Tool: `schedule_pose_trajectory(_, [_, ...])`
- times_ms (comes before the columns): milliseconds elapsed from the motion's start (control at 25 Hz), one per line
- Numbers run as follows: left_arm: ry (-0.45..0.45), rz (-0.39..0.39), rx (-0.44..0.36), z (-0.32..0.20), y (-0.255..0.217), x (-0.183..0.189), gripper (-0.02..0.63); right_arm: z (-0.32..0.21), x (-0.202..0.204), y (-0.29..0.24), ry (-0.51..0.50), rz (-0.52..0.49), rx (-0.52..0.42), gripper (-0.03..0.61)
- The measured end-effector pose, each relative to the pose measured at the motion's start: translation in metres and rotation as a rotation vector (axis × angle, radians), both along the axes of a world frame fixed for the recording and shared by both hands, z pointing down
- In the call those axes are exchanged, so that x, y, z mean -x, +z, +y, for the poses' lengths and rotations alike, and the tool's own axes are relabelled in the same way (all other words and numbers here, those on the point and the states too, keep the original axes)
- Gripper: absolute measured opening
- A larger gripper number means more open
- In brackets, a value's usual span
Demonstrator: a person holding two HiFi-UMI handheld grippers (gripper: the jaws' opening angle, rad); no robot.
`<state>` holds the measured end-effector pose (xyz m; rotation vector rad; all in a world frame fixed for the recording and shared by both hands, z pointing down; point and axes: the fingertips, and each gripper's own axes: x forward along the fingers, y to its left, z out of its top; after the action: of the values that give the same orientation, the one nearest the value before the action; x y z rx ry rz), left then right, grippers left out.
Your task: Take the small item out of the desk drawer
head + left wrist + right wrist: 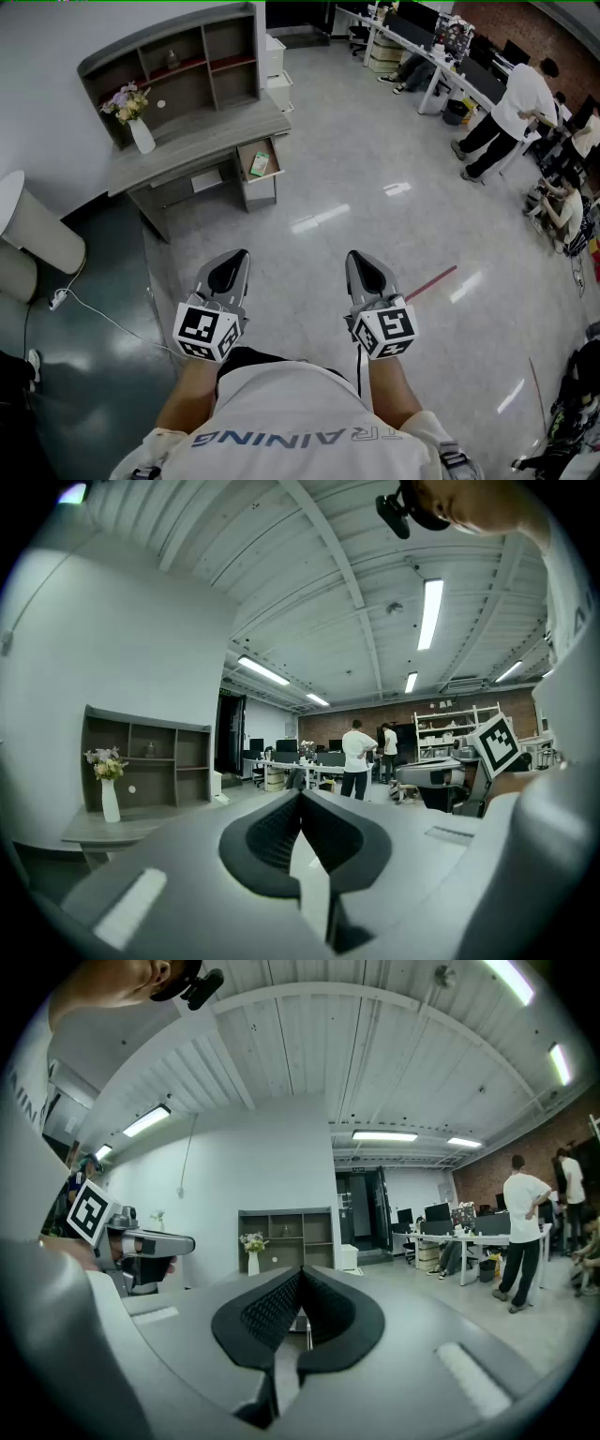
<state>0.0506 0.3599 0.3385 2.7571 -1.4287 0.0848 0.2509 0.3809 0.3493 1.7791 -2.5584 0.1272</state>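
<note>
Gry desk (202, 141), grn item (261, 165), wht vase (142, 137), b/w-patterned marker cubes (206, 330).

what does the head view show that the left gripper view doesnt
Only the head view: the open desk drawer with a green item inside, and a white cable trailing on the floor. Only the left gripper view: the ceiling strip lights. Both: the grey desk with its shelf unit, the vase of flowers on it, and a person in a white shirt standing by the far workstations.
</note>
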Motion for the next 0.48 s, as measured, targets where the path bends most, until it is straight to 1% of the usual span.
schedule_pose_trajectory(240, [0.003, 0.0, 0.018, 0.004, 0.006, 0.004, -0.003, 0.003, 0.004, 0.003, 0.0, 0.004, 0.001, 0.015])
schedule_pose_trajectory(480, [-0.007, 0.012, 0.05, 0.007, 0.015, 0.014, -0.002, 0.001, 0.012, 0.016, -0.008, 0.003, 0.027, 0.015])
